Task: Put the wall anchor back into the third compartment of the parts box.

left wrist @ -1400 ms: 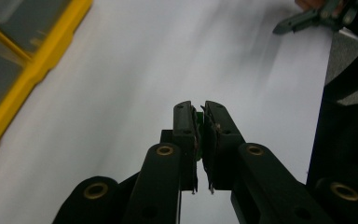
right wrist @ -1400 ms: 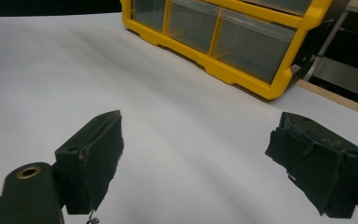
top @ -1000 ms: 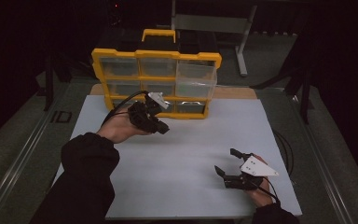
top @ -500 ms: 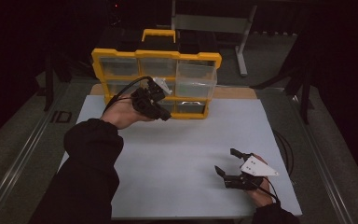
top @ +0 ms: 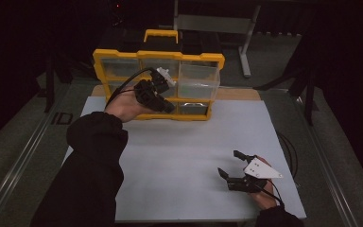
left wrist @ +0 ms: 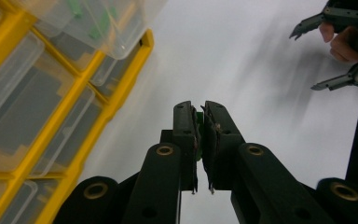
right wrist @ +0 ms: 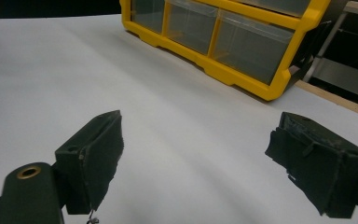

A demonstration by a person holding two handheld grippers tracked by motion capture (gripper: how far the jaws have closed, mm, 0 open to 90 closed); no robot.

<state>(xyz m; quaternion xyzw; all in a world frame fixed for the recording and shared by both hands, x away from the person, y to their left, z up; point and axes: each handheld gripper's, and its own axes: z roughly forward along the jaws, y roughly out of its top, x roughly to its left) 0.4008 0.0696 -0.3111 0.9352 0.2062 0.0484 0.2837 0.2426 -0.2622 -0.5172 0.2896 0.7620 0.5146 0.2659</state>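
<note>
My left gripper (top: 169, 107) hangs in front of the yellow organizer (top: 158, 56) with clear drawers, above the far left of the white mat (top: 189, 156). Its jaws are shut on a small green piece (left wrist: 199, 140), a thin sliver of which peeks out between the pads. One clear drawer (left wrist: 107, 28) sticks out of the organizer (left wrist: 81, 149) and holds small green pieces. My right gripper (top: 230, 163) rests low over the mat's near right corner, open, with nothing between its jaws (right wrist: 200, 158). It also appears far off in the left gripper view, as the right gripper (left wrist: 331, 51).
The organizer (right wrist: 242, 74) stands upright at the mat's far edge on a wooden strip (top: 236, 93). A metal stand (top: 246, 42) sits behind it. Cables (top: 288, 151) lie off the mat's right side. Dark surroundings ring the table.
The left hand has lifted and moved away from the person toward the organizer's front, still shut on the green piece. The right gripper has stayed in place.
</note>
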